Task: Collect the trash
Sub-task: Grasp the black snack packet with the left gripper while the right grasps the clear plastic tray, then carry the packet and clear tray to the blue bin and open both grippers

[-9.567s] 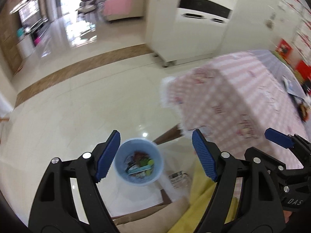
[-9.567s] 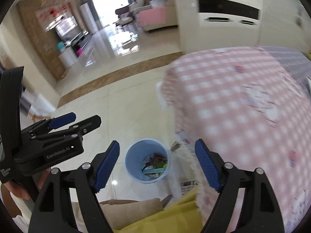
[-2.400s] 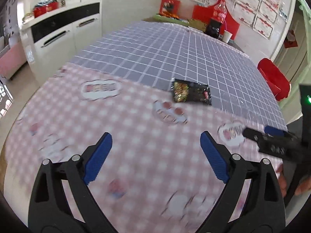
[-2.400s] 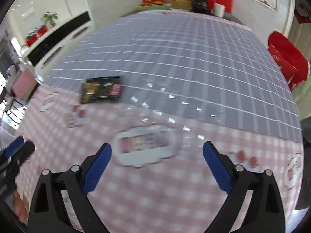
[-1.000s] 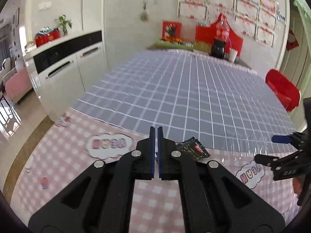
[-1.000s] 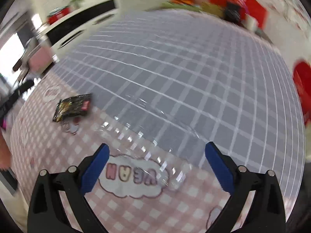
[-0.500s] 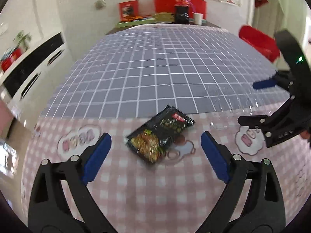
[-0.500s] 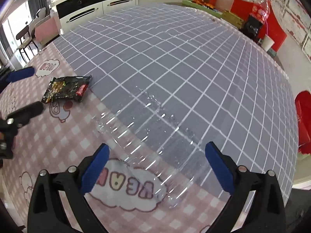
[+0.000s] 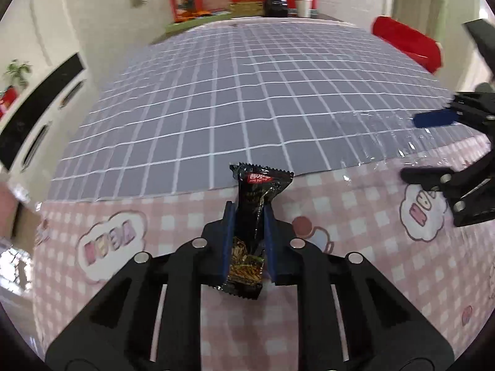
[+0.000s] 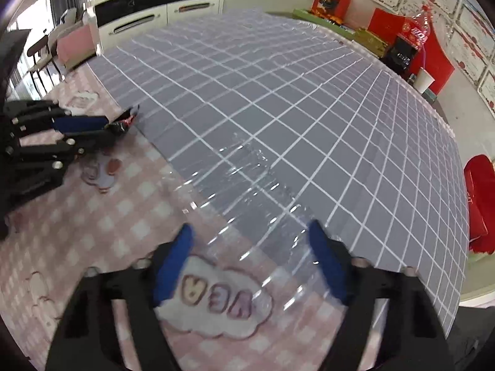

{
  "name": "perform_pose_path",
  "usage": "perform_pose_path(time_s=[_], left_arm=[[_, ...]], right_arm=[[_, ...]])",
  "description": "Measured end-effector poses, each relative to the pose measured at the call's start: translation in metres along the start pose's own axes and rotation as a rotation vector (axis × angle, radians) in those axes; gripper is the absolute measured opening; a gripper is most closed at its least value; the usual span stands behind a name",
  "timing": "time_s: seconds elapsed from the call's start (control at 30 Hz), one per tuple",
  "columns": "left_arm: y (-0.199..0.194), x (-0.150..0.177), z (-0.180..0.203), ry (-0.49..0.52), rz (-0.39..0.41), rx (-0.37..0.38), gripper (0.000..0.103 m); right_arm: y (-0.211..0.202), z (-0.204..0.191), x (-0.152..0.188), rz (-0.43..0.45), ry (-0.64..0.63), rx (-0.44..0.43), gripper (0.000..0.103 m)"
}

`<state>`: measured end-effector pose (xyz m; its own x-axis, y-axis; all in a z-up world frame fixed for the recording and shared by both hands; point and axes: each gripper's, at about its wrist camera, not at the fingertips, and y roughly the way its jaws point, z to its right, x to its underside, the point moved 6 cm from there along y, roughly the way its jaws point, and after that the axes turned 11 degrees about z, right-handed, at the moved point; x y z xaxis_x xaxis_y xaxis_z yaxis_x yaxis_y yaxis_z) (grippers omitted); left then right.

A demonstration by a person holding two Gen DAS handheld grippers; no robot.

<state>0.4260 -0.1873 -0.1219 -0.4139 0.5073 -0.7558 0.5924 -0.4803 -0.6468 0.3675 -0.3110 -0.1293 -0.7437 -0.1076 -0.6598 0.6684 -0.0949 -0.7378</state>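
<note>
Black foil is what your left tool point(image 9: 247, 241) is closing on: the snack wrapper point(image 9: 254, 222) stands between its blue pads point(image 9: 228, 241), its red-labelled end poking out ahead over the bench point(image 9: 309, 324). Finish the squeeze before you lift, and hold mid-length so the limp foil can't slide out. Your right tool point(image 10: 250, 266) is also closing, with a sheet of clear plastic film point(image 10: 247, 191) lying flat between its jaws; press low, since thin film likely slips
</note>
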Motion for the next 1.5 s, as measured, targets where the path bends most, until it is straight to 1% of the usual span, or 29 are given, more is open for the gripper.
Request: perform_pose_path(time_s=[0.03, 0.07, 0.13, 0.2, 0.27, 0.3, 0.37, 0.4, 0.47, 0.5, 0.57, 0.6, 0.63, 0.7, 0.73, 0.8, 0.83, 0.87, 0.93, 1.0, 1.07, 1.13, 1.2, 1.3, 1.37, 1.5], left_arm=[[-0.003, 0.002, 0.002, -0.012, 0.005, -0.004, 0.012], [-0.006, 0.003, 0.003, -0.024, 0.012, -0.005, 0.009], [-0.014, 0.007, 0.005, -0.057, 0.023, -0.018, 0.008], [-0.022, 0.011, 0.004, -0.099, 0.023, -0.013, 0.008], [-0.031, 0.018, 0.001, -0.132, 0.020, -0.034, 0.008], [-0.034, 0.019, -0.001, -0.147, 0.022, -0.041, 0.008], [-0.040, 0.021, -0.006, -0.183, 0.029, -0.044, 0.008], [-0.044, 0.023, -0.010, -0.212, 0.031, -0.055, 0.008], [-0.049, 0.029, -0.019, -0.290, 0.016, -0.083, 0.008], [-0.051, 0.030, -0.022, -0.318, 0.013, -0.097, 0.008], [-0.057, 0.035, -0.026, -0.374, 0.012, -0.148, 0.008], [-0.060, 0.037, -0.028, -0.405, 0.008, -0.154, 0.008], [-0.063, 0.039, -0.029, -0.437, 0.007, -0.155, 0.008], [-0.072, 0.043, -0.027, -0.479, 0.017, -0.171, 0.008], [-0.075, 0.044, -0.025, -0.480, 0.022, -0.178, 0.008], [-0.082, 0.044, -0.019, -0.484, 0.031, -0.195, 0.008], [-0.084, 0.045, -0.016, -0.484, 0.033, -0.205, 0.008], [-0.085, 0.044, -0.014, -0.486, 0.031, -0.212, 0.008], [-0.086, 0.045, -0.009, -0.498, 0.021, -0.228, 0.008], [-0.086, 0.044, -0.007, -0.501, 0.017, -0.222, 0.008], [-0.087, 0.042, -0.006, -0.490, 0.018, -0.231, 0.008], [-0.092, 0.041, -0.005, -0.480, 0.029, -0.247, 0.008], [-0.100, 0.041, -0.004, -0.478, 0.039, -0.240, 0.008], [-0.117, 0.047, -0.008, -0.486, 0.059, -0.263, 0.008], [-0.131, 0.055, -0.015, -0.499, 0.066, -0.290, 0.008], [-0.173, 0.087, -0.031, -0.526, 0.076, -0.354, 0.008]], right_arm=[[-0.004, -0.003, 0.000, 0.005, 0.004, -0.010, 0.032], [-0.008, -0.007, 0.002, -0.004, 0.027, -0.045, 0.022], [-0.012, -0.007, 0.005, -0.018, 0.073, -0.052, 0.020], [-0.015, -0.008, 0.007, -0.016, 0.080, -0.055, 0.020], [-0.019, -0.006, 0.008, -0.020, 0.098, -0.070, 0.020], [-0.022, -0.003, 0.007, -0.019, 0.117, -0.085, 0.023], [-0.024, 0.002, 0.003, -0.027, 0.101, -0.101, 0.069], [-0.024, 0.004, -0.001, -0.028, 0.065, -0.089, 0.096], [-0.029, 0.004, -0.010, 0.038, -0.015, -0.033, 0.096], [-0.027, 0.001, -0.013, 0.035, -0.071, -0.022, 0.096], [-0.017, 0.002, -0.013, -0.012, -0.117, -0.047, 0.096], [-0.008, -0.001, -0.012, -0.049, -0.133, -0.095, 0.096], [-0.002, -0.002, -0.012, -0.066, -0.145, -0.122, 0.096], [0.011, 0.002, -0.014, -0.078, -0.165, -0.098, 0.096], [0.017, 0.003, -0.014, -0.086, -0.163, -0.099, 0.096], [0.027, 0.003, -0.013, -0.110, -0.116, -0.155, 0.095], [0.031, 0.004, -0.014, -0.115, -0.094, -0.162, 0.091], [0.033, 0.005, -0.014, -0.112, -0.085, -0.155, 0.091], [0.030, 0.004, -0.015, -0.094, -0.073, -0.152, 0.088], [0.023, 0.001, -0.015, -0.077, -0.025, -0.169, 0.087], [0.010, -0.001, -0.015, -0.052, 0.021, -0.189, 0.086], [-0.008, -0.012, -0.015, -0.019, 0.062, -0.220, 0.086], [-0.030, -0.028, -0.013, 0.015, 0.083, -0.264, 0.086], [-0.054, -0.063, -0.018, 0.044, 0.069, -0.333, 0.086], [-0.067, -0.088, -0.021, 0.054, 0.044, -0.358, 0.086], [-0.091, -0.140, -0.023, 0.062, -0.008, -0.427, 0.086]])
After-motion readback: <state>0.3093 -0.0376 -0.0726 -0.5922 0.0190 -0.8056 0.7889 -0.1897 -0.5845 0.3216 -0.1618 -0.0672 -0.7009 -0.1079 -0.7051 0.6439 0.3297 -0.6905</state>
